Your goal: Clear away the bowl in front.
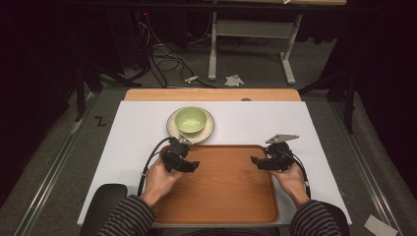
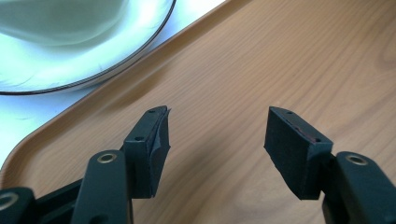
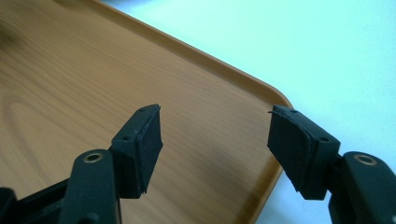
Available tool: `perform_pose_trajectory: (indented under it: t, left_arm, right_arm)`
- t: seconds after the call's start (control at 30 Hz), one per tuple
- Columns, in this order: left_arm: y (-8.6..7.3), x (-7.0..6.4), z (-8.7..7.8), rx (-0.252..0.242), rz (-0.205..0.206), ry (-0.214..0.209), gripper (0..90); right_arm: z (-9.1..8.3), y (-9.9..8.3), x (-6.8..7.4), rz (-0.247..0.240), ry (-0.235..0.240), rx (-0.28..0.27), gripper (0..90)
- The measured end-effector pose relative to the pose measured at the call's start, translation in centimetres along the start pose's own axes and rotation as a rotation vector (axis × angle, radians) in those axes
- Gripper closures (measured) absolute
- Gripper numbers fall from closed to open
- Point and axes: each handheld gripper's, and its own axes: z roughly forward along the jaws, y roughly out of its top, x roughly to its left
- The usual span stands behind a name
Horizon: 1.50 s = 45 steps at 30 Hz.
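A brown wooden tray (image 1: 221, 191) lies at the near middle of the white table top. Just beyond its far edge a light green bowl (image 1: 191, 119) sits on a pale plate with a dark rim (image 1: 209, 130). My left gripper (image 1: 189, 166) hovers over the tray's far left part, open, nothing between its pads. In the left gripper view the gripper (image 2: 217, 135) has tray wood (image 2: 280, 60) under it and the plate (image 2: 70, 70) at the upper left. My right gripper (image 1: 256, 161) is open over the tray's far right part; its own view shows it (image 3: 215, 133) above the tray corner (image 3: 261, 88).
The white sheet (image 1: 137, 132) covers the table, with a bare wood strip (image 1: 211, 94) along the far edge. Beyond it the floor holds cables (image 1: 167, 59), a white desk frame (image 1: 251, 44) and scraps of paper. Striped sleeves (image 1: 128, 216) come in at the bottom.
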Motion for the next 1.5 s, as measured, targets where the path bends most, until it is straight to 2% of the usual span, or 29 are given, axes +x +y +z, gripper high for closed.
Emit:
perform_pose_trajectory:
  t: [0.07, 0.2, 0.23, 0.43, 0.5, 0.57, 0.63, 0.73, 0.87, 1.03, 1.23, 1.5]
  left_arm:
    - [0.0, 0.0, 0.0, 0.003, 0.006, 0.0, 41.1]
    - [0.0, -0.1, -0.1, -0.009, 0.004, -0.005, 41.5]
    - [0.0, -0.1, 0.0, 0.001, 0.02, 0.002, 41.6]
    - [0.0, -0.2, -0.1, -0.005, 0.039, 0.017, 41.6]
    - [0.1, -0.2, -0.3, -0.026, 0.038, 0.019, 40.6]
    - [0.2, -0.2, -0.9, -0.076, 0.033, 0.006, 40.4]
    - [0.3, -0.3, -1.3, -0.104, 0.043, 0.02, 40.4]
    - [0.3, -0.2, -1.4, -0.102, 0.048, 0.033, 39.8]
    - [0.3, -0.1, -1.3, -0.101, 0.046, 0.027, 37.7]
    - [0.4, -0.2, -1.2, -0.081, 0.045, -0.03, 37.3]
    - [0.5, -0.3, -1.1, -0.057, 0.055, -0.045, 36.7]
    - [1.1, 0.2, -2.0, -0.092, 0.026, -0.04, 36.2]
  right_arm:
    - [-0.1, 0.0, 0.1, -0.006, -0.007, -0.016, 37.0]
    - [-0.1, 0.0, 0.1, -0.009, -0.003, -0.012, 36.9]
    - [-0.1, 0.0, 0.1, -0.01, -0.001, -0.01, 37.0]
    - [-0.1, 0.0, 0.2, -0.008, -0.002, -0.003, 37.1]
    - [-0.1, 0.0, 0.2, -0.009, -0.003, 0.001, 37.1]
    - [-0.1, -0.1, 0.2, -0.01, -0.003, 0.001, 37.1]
    - [-0.1, -0.1, 0.3, -0.014, -0.004, 0.0, 37.2]
    - [-0.1, -0.1, 0.3, -0.01, -0.005, 0.004, 37.3]
    - [0.0, -0.1, 0.2, -0.011, -0.007, 0.006, 37.5]
    - [0.0, -0.1, 0.3, -0.014, -0.003, 0.011, 37.6]
    - [0.1, -0.1, 0.3, -0.017, -0.004, 0.017, 37.6]
    - [0.1, -0.1, 0.2, -0.013, 0.005, 0.016, 37.8]
